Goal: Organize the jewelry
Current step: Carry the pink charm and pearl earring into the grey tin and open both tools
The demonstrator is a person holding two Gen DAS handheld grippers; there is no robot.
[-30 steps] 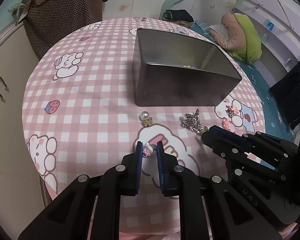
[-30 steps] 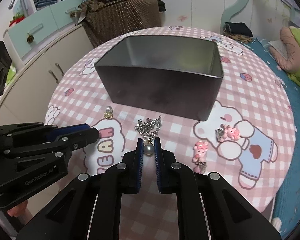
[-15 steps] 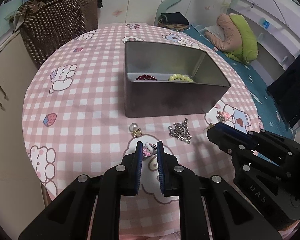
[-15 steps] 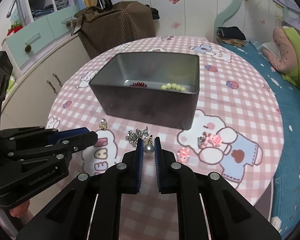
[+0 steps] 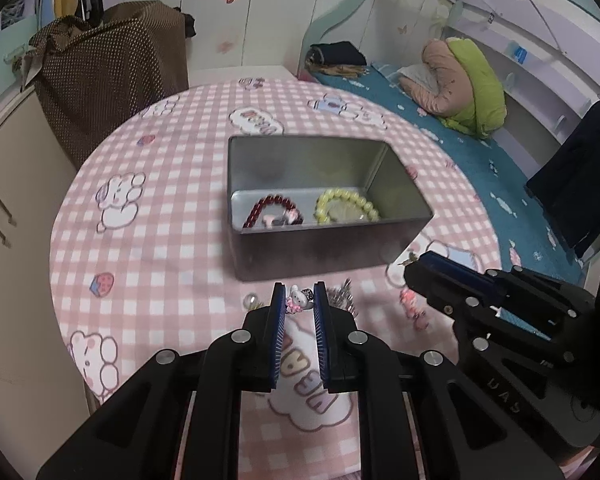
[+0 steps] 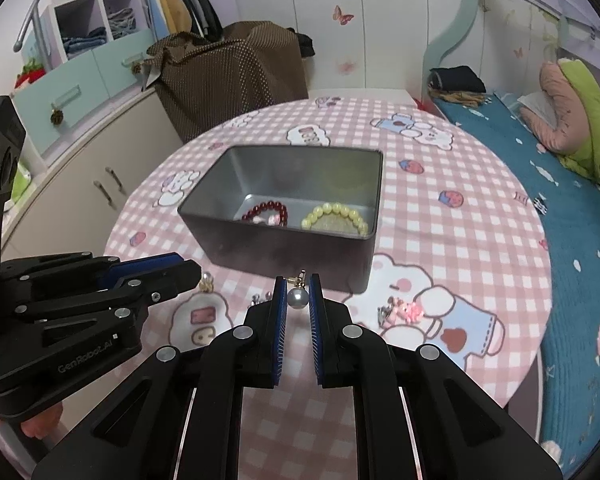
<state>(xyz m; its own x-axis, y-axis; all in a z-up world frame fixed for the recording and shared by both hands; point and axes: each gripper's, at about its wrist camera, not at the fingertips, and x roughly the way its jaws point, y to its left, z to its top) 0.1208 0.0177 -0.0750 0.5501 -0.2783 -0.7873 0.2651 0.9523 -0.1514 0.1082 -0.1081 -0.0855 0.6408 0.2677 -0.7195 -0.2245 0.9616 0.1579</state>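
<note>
My left gripper (image 5: 299,300) is shut on a small pink-and-white bunny charm (image 5: 297,300), held above the table just in front of the grey metal tin (image 5: 320,248). My right gripper (image 6: 298,296) is shut on a pearl earring (image 6: 297,298) with a gold hook, also raised before the tin (image 6: 284,256). Inside the tin lie a dark red bead bracelet (image 5: 270,210) and a yellow bead bracelet (image 5: 346,206). Each gripper shows in the other's view: the right gripper (image 5: 424,270) at the right, the left gripper (image 6: 180,270) at the left.
On the pink checked tablecloth (image 6: 440,240) in front of the tin lie another pearl earring (image 5: 250,301), a silver chain piece (image 5: 340,296) and pink charms (image 6: 406,308). A brown dotted bag (image 6: 228,76) stands behind the table, a white cabinet (image 6: 80,184) at left, a bed (image 6: 560,184) at right.
Both grippers have risen with their pieces still held; the tin now sits lower in view and its inside with the two bracelets has come into sight.
</note>
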